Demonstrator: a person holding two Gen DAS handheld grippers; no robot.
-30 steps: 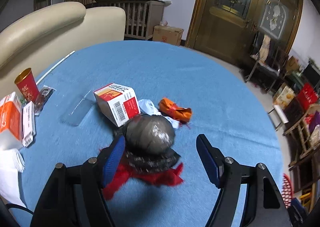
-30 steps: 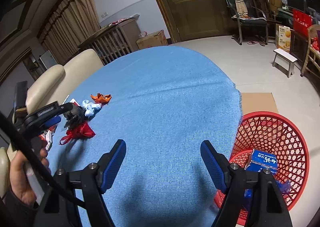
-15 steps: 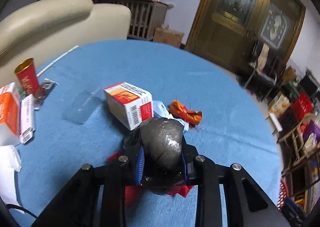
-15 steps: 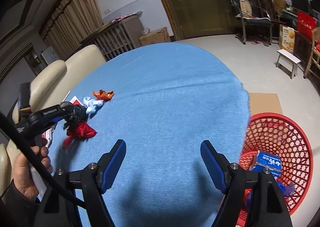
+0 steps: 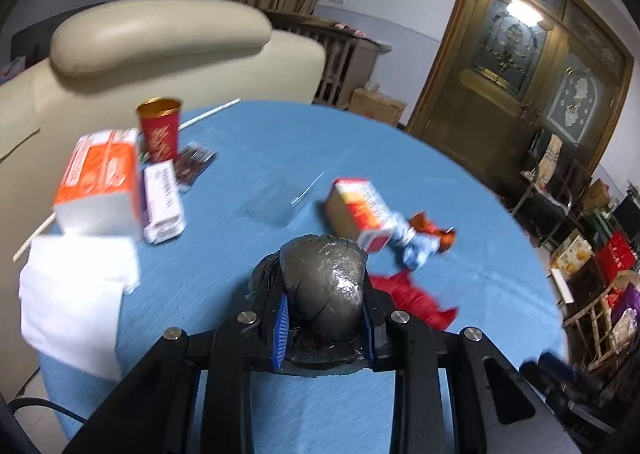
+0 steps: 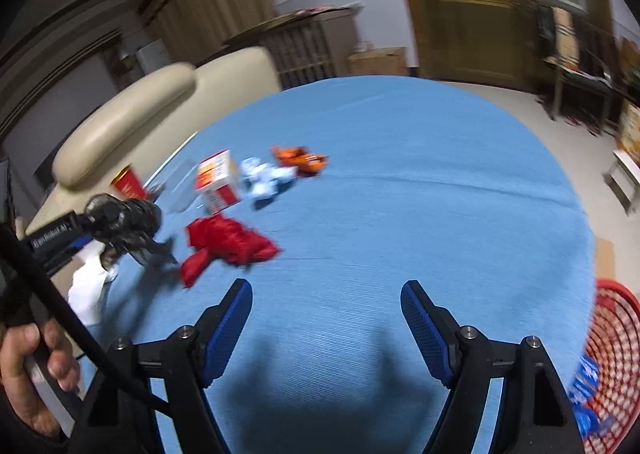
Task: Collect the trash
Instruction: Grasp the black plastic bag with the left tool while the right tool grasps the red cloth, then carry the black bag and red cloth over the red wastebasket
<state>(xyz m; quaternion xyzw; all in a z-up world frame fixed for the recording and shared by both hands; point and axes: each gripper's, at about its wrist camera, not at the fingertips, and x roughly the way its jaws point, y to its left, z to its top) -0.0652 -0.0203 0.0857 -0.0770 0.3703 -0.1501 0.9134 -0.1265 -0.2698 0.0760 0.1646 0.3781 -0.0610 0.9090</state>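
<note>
The left gripper [image 5: 323,328] is clenched on a crumpled black bag [image 5: 323,290], w/ both blue pads pressed into its sides. The right-wrist view shows the bag [image 6: 128,219] lifted clear of the desk [image 6: 400,193], up and to the left of the red wrapper [image 6: 228,244], so the pickup looks done and the carry step is in hand. The right gripper [image 6: 326,328] is released, jaws spread wide, nothing between them, low over bare blue cloth nearer the person than the red wrapper.

Next move, as a guess: swing the bag across the desk to the red basket [image 6: 616,354], which sits off the desk edge, far to the right of the red wrapper. The basket already holds a blue pack [image 6: 586,378]. The bag needs to pass over the rim before the grip lets go; it's soft and light, so a loose tail could catch on the mesh.

The bag is a rounded lump, no clear front. Its long axis runs approx. along the gripper fingers, bulging end forward and up, ragged ends hanging below.

Other trash lies beyond the red wrapper: a red-and-white carton [image 6: 216,181] tipped on its side, a pale blue wad [image 6: 264,177] just right of it, and an orange wrapper [image 6: 300,159] farther right. Both views are motion-blurred, so finer detail can't be told.
</note>
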